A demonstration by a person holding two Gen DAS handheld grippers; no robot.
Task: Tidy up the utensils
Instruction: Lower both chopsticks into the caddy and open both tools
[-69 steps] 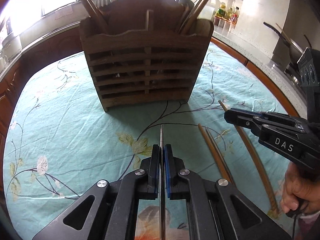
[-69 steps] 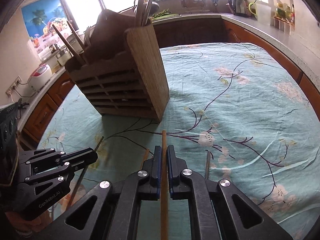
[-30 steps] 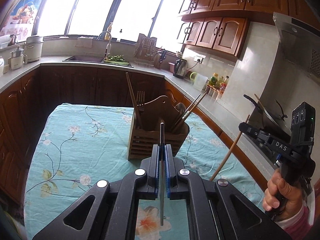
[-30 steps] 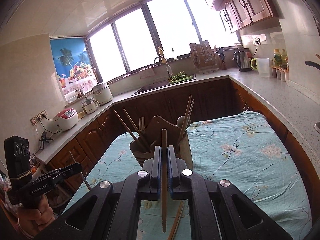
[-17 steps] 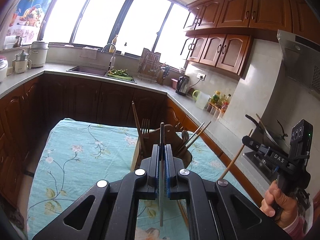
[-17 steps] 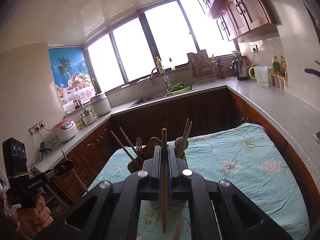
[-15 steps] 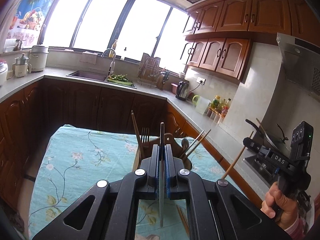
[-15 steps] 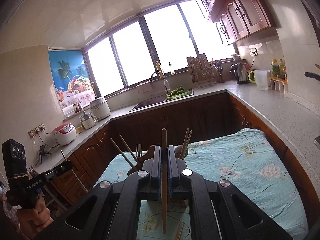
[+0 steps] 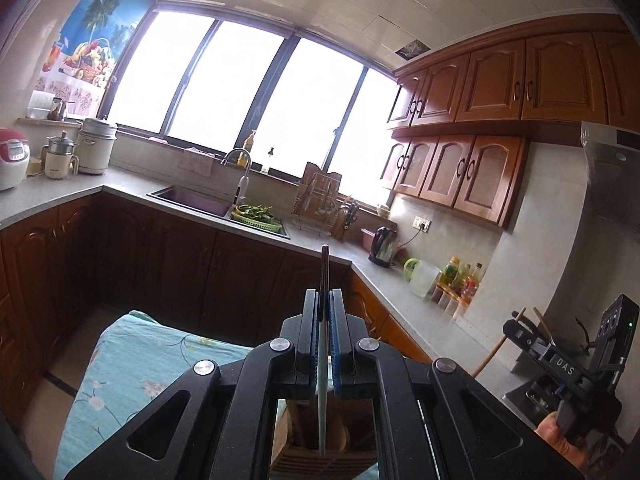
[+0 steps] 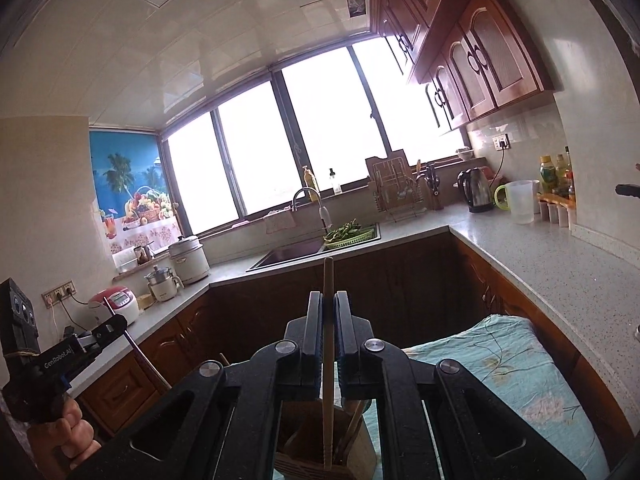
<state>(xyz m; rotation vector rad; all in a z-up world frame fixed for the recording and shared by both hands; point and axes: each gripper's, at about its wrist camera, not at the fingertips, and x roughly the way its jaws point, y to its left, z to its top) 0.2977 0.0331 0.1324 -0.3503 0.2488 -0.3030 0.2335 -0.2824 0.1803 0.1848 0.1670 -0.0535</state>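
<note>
My left gripper [image 9: 325, 304] is shut on a thin dark metal chopstick [image 9: 323, 368], held upright high above the wooden utensil holder [image 9: 320, 456], which shows between the jaws at the bottom. My right gripper [image 10: 328, 308] is shut on a wooden chopstick [image 10: 328, 360], also upright above the holder [image 10: 324, 456], where other chopsticks stand. The right gripper shows at the far right of the left wrist view [image 9: 520, 330]. The left gripper shows at the left of the right wrist view [image 10: 114, 326].
The holder stands on a table with a teal floral cloth [image 9: 120, 368], also in the right wrist view [image 10: 520, 360]. Dark wood cabinets and grey counters surround it, with a sink [image 9: 192, 200], a kettle [image 9: 382, 246] and bottles [image 9: 460, 276].
Both grippers have risen and tilted up with their chopsticks. The holder has dropped to the bottom of both views and the windows and ceiling fill the frames.
</note>
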